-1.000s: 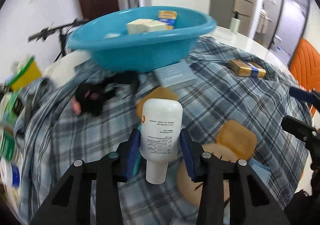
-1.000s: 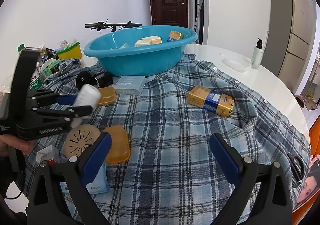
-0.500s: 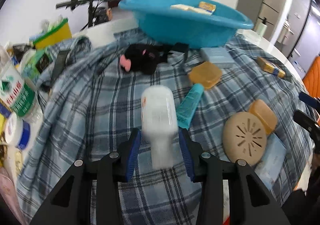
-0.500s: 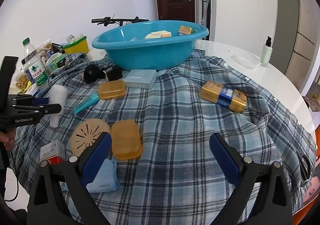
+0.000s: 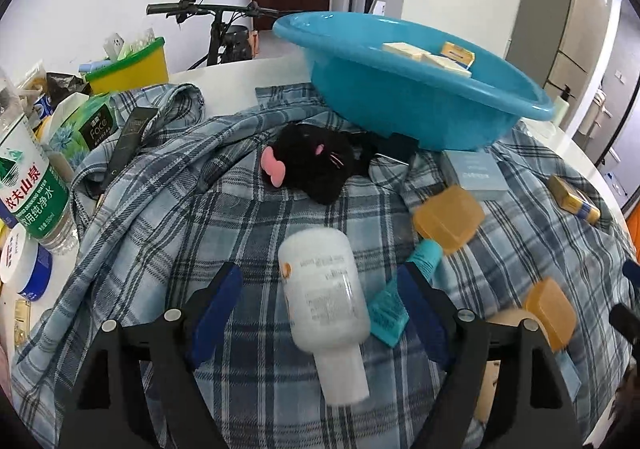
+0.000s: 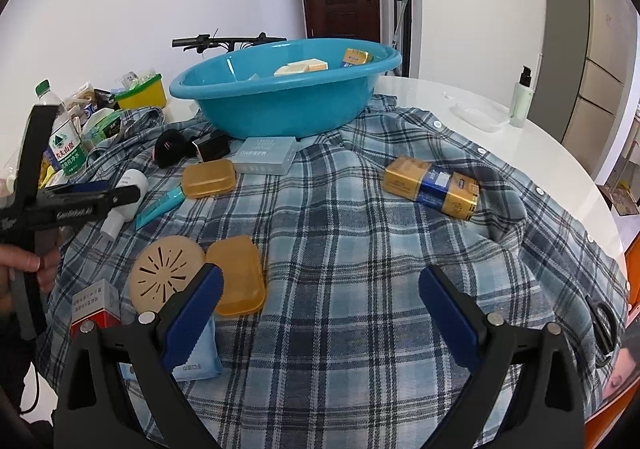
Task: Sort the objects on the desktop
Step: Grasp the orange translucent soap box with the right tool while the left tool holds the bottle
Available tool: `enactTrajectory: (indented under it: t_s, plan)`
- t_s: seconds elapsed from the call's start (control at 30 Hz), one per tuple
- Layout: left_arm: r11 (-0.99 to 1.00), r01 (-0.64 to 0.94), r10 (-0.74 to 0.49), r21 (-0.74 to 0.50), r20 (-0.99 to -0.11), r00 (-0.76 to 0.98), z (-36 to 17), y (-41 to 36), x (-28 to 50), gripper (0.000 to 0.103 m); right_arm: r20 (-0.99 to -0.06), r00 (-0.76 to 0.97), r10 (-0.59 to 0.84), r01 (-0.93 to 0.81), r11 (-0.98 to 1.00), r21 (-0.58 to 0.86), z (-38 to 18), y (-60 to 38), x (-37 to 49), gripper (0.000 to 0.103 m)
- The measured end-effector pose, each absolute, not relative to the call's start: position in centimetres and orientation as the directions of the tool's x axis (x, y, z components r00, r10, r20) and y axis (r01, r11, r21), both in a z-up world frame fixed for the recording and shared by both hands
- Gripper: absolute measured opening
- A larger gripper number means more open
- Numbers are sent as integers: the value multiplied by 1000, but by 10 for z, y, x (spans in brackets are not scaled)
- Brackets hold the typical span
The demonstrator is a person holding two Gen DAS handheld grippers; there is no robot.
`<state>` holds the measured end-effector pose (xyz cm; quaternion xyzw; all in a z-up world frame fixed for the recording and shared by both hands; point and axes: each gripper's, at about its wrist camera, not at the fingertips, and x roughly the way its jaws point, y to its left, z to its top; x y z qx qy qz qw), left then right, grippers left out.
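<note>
Nearest to us, the left gripper (image 5: 320, 313) stands wide open with the white bottle (image 5: 324, 301) lying on its side between the fingers, touching neither pad, cap end toward us on the plaid shirt (image 5: 168, 217). Our right gripper (image 6: 320, 309) is just as wide and holds nothing, hovering over bare cloth. We judge the step in hand to be setting the bottle down at the left side of the table, so to finish it well we should back the left gripper straight out along the bottle's length; swinging sideways could nudge it into a roll. Just right of the bottle lies the teal tube (image 5: 404, 289), nearly touching it, so we keep that side's finger clear. Further ahead sit the amber soap case (image 5: 448, 217) and the black plush toy (image 5: 316, 161), and beyond them the blue basin (image 5: 400, 97), already holding a few boxes.
</note>
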<state>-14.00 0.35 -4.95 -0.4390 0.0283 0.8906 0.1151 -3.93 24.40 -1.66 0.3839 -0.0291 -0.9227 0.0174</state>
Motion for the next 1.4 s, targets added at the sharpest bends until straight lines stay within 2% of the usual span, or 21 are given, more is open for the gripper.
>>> enactTrajectory:
  t_s: [0.07, 0.1, 0.13, 0.57, 0.8, 0.93, 1.07, 1.13, 1.4]
  plan:
    - [-971, -234, 185, -56, -794, -579, -52, 5, -142, 77, -707, -704, -57, 13, -998, 67, -17, 244, -39, 98]
    - [-968, -242, 193, -61, -798, -570, -54, 6, -142, 54, -708, -704, -57, 13, -998, 68, -17, 244, -39, 98]
    - [-967, -248, 188, -54, -809, -557, -56, 8, -143, 42, -708, -704, -56, 11, -998, 68, -17, 244, -39, 98]
    - [-952, -302, 220, -53, -805, -551, -46, 5, -124, 42, -712, -700, -57, 7, -997, 73, -18, 247, -40, 98]
    - [-950, -302, 256, -79, -753, -606, -18, -5, -107, 42, -707, -702, -81, 54, -997, 60, -15, 234, -39, 97]
    - [-946, -316, 266, -68, -720, -641, -3, -5, -94, 42, -721, -684, -113, 107, -993, 54, -19, 223, -43, 79]
    - [-941, -328, 288, -84, -709, -644, 3, -4, -86, 42, -741, -652, -160, 162, -984, 69, -26, 214, -49, 70]
    - [-941, -326, 291, -90, -707, -645, 4, -5, -84, 42, -754, -632, -180, 184, -980, 79, -31, 211, -54, 60]
    - [-944, -315, 291, -102, -712, -640, 1, -7, -82, 42, -785, -573, -235, 272, -958, 88, -41, 204, -64, 50]
